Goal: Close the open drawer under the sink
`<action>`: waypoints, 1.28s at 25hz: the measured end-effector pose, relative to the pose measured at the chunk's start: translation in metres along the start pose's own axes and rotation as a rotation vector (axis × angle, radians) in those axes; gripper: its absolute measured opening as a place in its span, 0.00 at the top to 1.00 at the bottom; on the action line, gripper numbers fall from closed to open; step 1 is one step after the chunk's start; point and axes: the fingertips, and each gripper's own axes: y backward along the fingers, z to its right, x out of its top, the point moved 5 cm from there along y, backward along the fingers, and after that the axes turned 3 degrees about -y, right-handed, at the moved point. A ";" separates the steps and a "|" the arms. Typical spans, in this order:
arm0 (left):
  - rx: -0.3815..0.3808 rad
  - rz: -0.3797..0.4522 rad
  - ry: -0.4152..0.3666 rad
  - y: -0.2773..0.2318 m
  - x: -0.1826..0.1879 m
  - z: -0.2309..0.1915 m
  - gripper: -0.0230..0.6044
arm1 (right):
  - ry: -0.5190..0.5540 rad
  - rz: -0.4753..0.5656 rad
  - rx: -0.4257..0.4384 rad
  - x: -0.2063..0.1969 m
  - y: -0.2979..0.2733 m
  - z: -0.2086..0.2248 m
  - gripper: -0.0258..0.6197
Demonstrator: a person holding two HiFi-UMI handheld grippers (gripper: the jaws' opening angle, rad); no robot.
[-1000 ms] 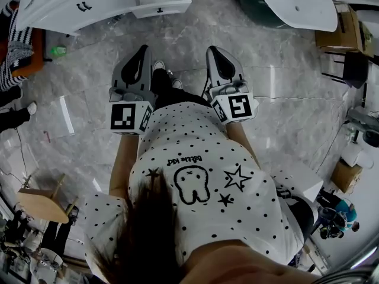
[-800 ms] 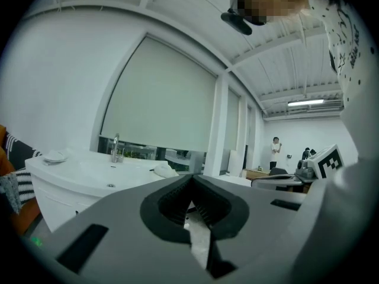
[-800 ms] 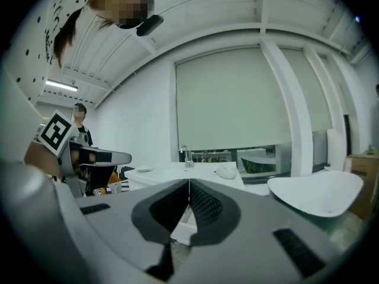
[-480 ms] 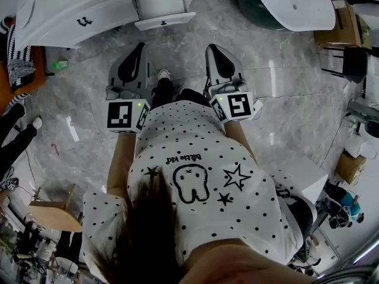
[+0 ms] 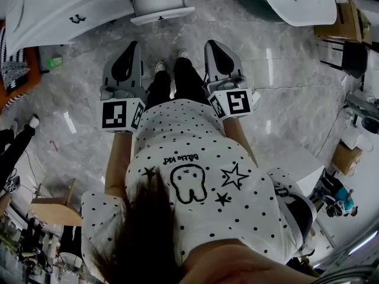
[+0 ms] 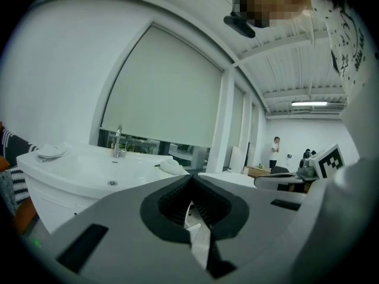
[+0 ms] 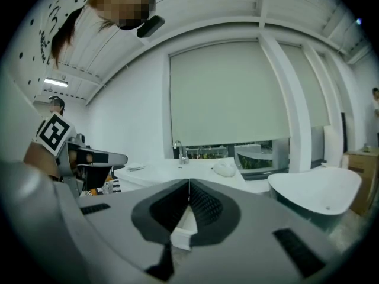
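- Standing on the grey marble floor [image 5: 284,99], facing the white sink cabinet [image 5: 59,10] at the top of the head view.
- Holding the left gripper [image 5: 132,46] out ahead, close to level, with jaws pressed tight together and nothing between them.
- Keeping the right gripper [image 5: 211,44] alongside in the same pose, with jaws likewise closed on nothing.
- Spotting the drawer [image 5: 159,2] pulled out from the cabinet front, beyond the two gripper tips and between their lines, touching neither.
- Catching that drawer again in the right gripper view, as a white box seen low through the hollow behind the closed tips.
- Looking past the left gripper in its own view at the sink basin [image 6: 100,170] and the tap [image 6: 118,142] on top of the cabinet.
- Noting a white tub [image 5: 296,2] off to the right, well apart from the drawer.
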 end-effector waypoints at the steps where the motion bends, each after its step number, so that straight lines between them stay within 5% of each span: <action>1: 0.003 -0.001 0.003 -0.003 0.001 0.002 0.96 | -0.002 -0.008 0.002 0.000 -0.001 0.004 0.94; 15: 0.106 0.035 0.020 -0.065 0.013 0.009 0.96 | 0.039 -0.011 0.110 0.020 -0.055 0.070 0.94; 27: 0.308 0.118 -0.007 -0.089 0.031 -0.001 0.96 | 0.073 0.027 0.208 0.033 -0.080 0.119 0.94; 32: 0.314 0.131 0.019 -0.097 0.025 0.010 0.96 | 0.084 0.022 0.215 0.033 -0.081 0.134 0.94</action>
